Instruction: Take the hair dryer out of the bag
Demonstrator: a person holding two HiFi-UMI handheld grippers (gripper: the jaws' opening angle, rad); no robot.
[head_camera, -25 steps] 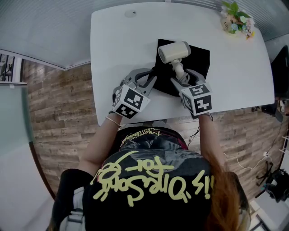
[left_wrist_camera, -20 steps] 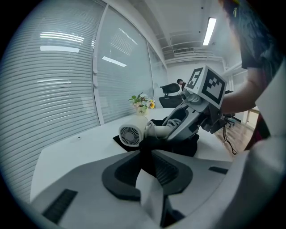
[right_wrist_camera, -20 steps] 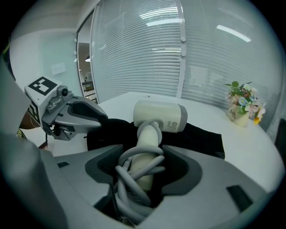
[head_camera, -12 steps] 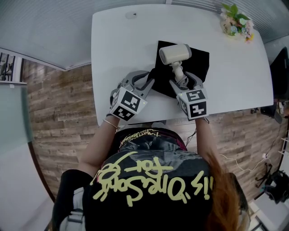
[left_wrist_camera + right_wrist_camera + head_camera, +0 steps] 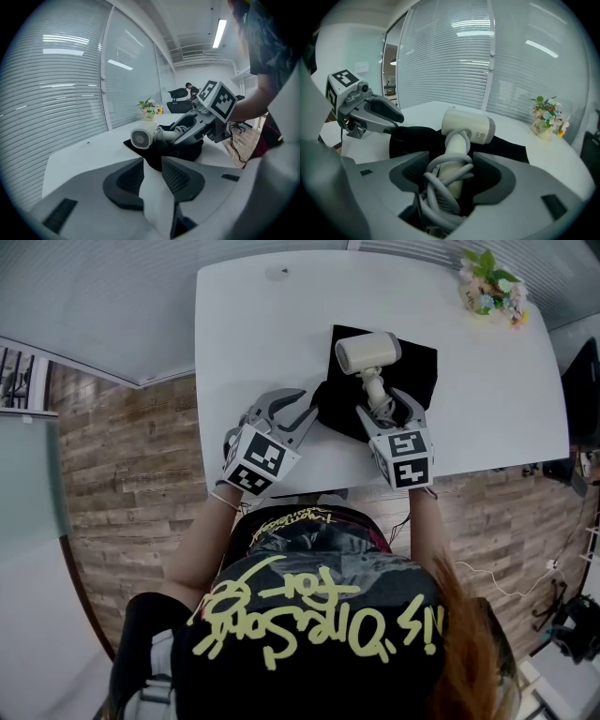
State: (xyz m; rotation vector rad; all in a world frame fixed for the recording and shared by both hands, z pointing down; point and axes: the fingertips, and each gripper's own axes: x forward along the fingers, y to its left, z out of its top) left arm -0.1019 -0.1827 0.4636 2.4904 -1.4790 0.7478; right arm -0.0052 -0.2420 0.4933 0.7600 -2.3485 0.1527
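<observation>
Gripping the hair dryer (image 5: 466, 124) by its handle, where the grey cord (image 5: 440, 197) is wound round it, the right tongs (image 5: 386, 401) are clamped at the near edge of the black bag (image 5: 420, 362). The left tongs (image 5: 307, 407) have just been opening and hold nothing, their tips just off the bag's near-left corner. The dryer lies on top of the bag, head toward its far edge. It looks rigid and head-heavy. The cord loops likely make a soft, shifting hold, so bare handle just under the head seems safer. Beyond the bag the white surface (image 5: 244, 334) continues.
</observation>
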